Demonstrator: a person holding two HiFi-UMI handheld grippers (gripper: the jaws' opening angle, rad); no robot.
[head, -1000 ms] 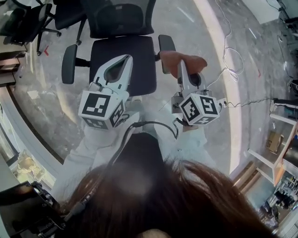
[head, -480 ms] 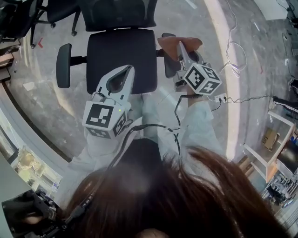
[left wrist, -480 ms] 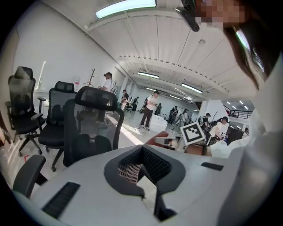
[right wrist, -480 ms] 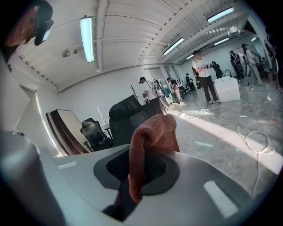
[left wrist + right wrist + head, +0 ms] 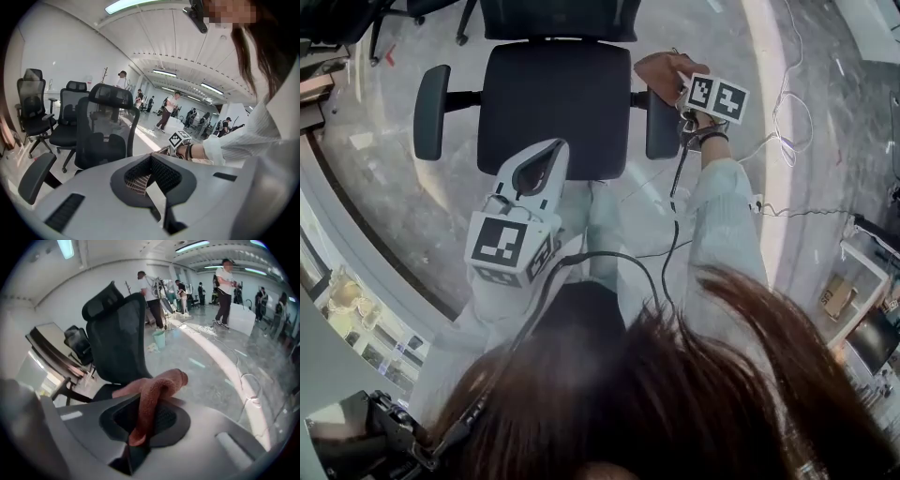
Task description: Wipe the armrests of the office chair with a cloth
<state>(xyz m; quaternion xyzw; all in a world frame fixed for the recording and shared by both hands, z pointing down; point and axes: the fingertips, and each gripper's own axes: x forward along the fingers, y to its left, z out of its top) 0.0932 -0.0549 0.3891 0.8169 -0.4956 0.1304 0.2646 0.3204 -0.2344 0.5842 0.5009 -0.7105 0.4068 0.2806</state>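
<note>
Looks nubby, matt terry on the cloth (image 5: 157,390); sheer black mesh on the chair back (image 5: 123,336); smooth matt plastic on the armrest (image 5: 429,111); glossy veined stone on the floor (image 5: 384,197)

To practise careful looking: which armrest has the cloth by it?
The armrest on the person's right; the reddish cloth is at its far end, the left armrest is bare.
</note>
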